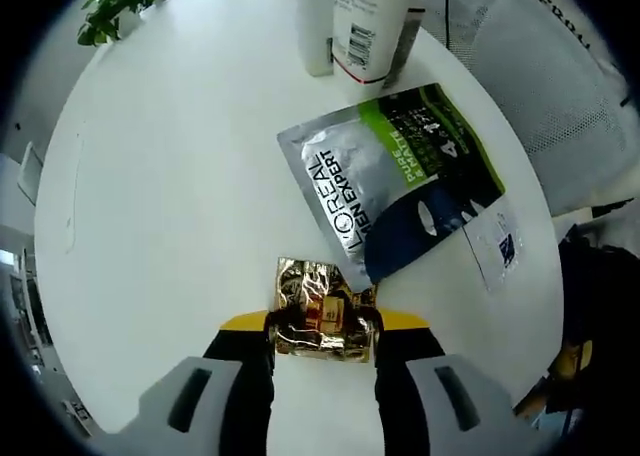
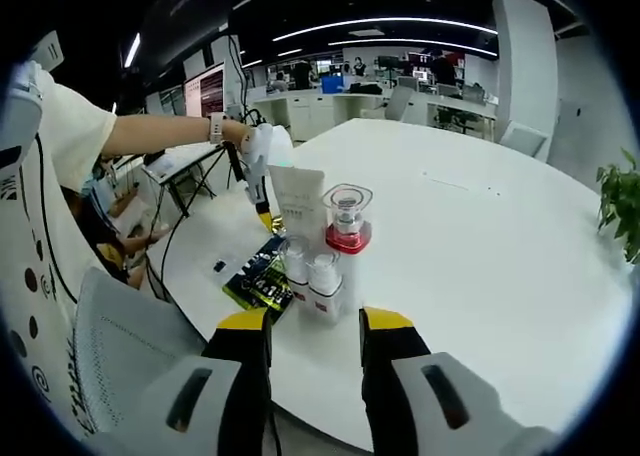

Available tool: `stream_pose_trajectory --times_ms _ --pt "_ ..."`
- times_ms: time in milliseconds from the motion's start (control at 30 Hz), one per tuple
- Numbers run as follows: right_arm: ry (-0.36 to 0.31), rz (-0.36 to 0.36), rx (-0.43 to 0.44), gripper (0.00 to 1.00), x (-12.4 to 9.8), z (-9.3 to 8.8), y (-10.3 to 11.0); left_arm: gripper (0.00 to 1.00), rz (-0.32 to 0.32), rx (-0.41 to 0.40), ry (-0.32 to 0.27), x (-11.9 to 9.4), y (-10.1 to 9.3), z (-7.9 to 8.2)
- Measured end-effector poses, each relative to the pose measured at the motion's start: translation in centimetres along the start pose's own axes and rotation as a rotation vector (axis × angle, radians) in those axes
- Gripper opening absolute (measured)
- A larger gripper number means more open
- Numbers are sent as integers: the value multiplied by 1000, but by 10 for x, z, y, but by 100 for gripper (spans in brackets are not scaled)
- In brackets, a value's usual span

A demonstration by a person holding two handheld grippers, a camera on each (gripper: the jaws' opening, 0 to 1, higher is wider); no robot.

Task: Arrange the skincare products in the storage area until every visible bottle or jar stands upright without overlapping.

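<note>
In the left gripper view, the left gripper (image 1: 322, 321) has its jaws closed narrowly on a crinkled gold foil packet (image 1: 318, 311), which lies flat on the white table (image 1: 180, 196) near its close edge. The packet is thin, light and soft; the foil will likely crumple and slide under pressure, so hold it at an edge and keep the squeeze gentle. Just beyond it, and touching or slightly over its far corner, lies a flat grey, green and dark blue sachet (image 1: 395, 181), also limp; it should be lifted by a sealed border and will probably need support to stand. Farther on, toward the far edge, stands a white bottle (image 1: 370, 26) beside a second white container (image 1: 318, 26), both cut off by the frame. A potted plant (image 1: 115, 6) sits at the far left edge. In the right gripper view, the right gripper (image 2: 315, 341) is parted wide and holds nothing, hovering just short of a small cluster of upright bottles (image 2: 312, 276). Behind them stands a clear-capped jar with a red collar (image 2: 347, 221); it looks rigid, smooth and possibly slippery, so grip the body low. The lying sachet shows beside the cluster at the table edge.
</note>
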State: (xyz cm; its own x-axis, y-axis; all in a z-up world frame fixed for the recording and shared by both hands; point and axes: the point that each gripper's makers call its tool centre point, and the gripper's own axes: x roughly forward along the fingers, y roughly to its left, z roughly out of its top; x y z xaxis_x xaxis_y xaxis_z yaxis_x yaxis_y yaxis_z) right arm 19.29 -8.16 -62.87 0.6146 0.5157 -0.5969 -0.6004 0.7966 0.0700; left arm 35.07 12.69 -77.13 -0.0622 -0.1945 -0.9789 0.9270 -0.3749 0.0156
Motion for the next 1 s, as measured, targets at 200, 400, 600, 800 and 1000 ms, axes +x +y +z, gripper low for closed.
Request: stream_pose_trajectory --times_ms 200,400,600,800,1000 --pt "-3 -12 4 35 -3 -1 -3 32 13 -54 9 0 -1 -2" --pt "-6 -12 5 35 -3 0 -4 32 38 -141 -14 0 0 -8" --pt "-12 -6 -3 36 -3 3 -3 32 32 -209 12 -1 -11 -15" --pt "-13 3 -15 36 -2 5 -1 32 34 -246 2 -6 -19 -17" --pt "-16 11 -22 36 -1 6 0 32 20 -306 -9 -11 -31 -17"
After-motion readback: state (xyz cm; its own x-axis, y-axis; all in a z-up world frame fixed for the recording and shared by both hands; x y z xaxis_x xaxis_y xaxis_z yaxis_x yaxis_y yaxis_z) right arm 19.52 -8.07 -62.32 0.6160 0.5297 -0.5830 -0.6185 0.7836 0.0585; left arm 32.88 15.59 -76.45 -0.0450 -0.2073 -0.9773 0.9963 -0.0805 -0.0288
